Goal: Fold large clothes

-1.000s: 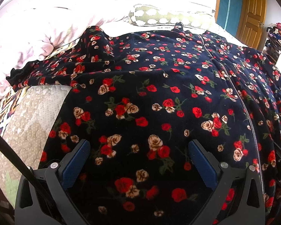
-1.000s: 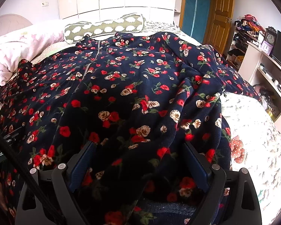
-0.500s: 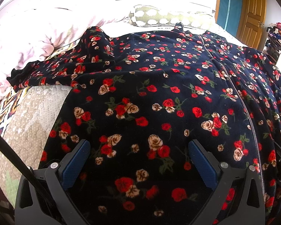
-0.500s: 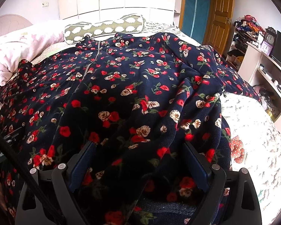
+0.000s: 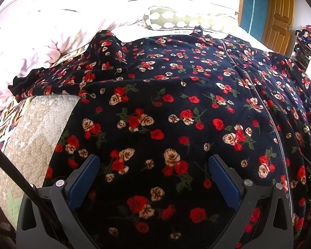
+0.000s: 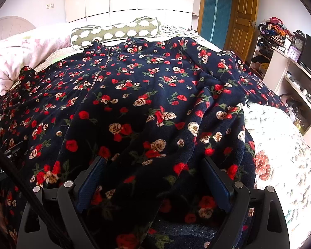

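- Robe [image 5: 176, 95] is spread flat across the bed [image 5: 31, 128], zip [image 5: 267, 108] side up, collar toward the spotted bolster [image 6: 116, 31], hem at the near edge where you stand.
- Left gripper [image 5: 154, 174]: jaws wide apart, nothing between them but fabric lying underneath. It hovers over the hem end, left of the zip. Not grasping.
- Right gripper [image 6: 153, 178]: also spread open, over the hem end on the other side of the zip. Cloth here is bunched and rumpled between the fingers, but the pads aren't pinching it. Whether they touch the fabric, can't tell.
- Left sleeve [image 5: 58, 81] lies stretched out from the robe body toward the pink duvet [image 5: 37, 41]. Right sleeve [image 6: 253, 78] lies out toward the shelf [image 6: 290, 72] side, partly folded over itself.
- Progress, my read: basically at the start. Robe is laid out; no fold made yet. Sleeves aren't tucked in, body isn't halved.
- Left to do: bring sleeves in over the body, then fold hem up toward the collar, likely twice given the length.
- Right side needs smoothing first, or the creases get folded in.
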Demonstrator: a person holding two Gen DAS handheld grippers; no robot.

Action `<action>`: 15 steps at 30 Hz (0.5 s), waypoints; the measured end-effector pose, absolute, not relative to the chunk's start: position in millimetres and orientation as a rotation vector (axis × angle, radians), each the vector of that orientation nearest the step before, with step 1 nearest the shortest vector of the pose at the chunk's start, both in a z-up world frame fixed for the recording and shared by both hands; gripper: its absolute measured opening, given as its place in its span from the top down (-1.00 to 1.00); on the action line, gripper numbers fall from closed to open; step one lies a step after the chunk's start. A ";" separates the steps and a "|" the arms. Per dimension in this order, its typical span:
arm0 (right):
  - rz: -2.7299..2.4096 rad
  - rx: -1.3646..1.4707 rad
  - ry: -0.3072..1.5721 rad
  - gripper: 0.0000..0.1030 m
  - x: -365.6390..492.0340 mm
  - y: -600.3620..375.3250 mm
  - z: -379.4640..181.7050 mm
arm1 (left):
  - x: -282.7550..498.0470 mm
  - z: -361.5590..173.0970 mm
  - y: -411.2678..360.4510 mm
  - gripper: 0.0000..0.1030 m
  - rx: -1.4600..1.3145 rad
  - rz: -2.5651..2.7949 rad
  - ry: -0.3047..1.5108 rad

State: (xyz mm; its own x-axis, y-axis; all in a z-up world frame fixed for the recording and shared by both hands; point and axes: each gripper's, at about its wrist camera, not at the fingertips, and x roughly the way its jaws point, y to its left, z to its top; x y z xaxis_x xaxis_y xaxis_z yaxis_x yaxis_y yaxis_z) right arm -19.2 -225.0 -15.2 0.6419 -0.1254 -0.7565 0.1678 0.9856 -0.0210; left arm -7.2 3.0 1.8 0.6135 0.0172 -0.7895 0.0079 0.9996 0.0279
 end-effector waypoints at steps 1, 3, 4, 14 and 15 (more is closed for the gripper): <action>-0.168 0.051 0.858 -0.84 -19.0 -224.9 -15.1 | -7.4 1.7 2.8 -1.00 0.030 0.006 0.910; -0.168 0.052 0.858 -0.84 -18.6 -224.7 -15.2 | -7.0 1.9 3.1 -1.00 0.030 0.006 0.910; -0.168 0.052 0.858 -0.84 -18.6 -224.6 -15.2 | -7.6 1.6 2.8 -1.00 0.030 0.006 0.910; -0.168 0.051 0.858 -0.84 -18.7 -224.6 -15.3 | -7.5 2.0 2.7 -1.00 0.028 0.005 0.907; -0.168 0.051 0.858 -0.84 -18.7 -224.6 -15.3 | -7.3 2.2 3.1 -1.00 0.025 0.001 0.908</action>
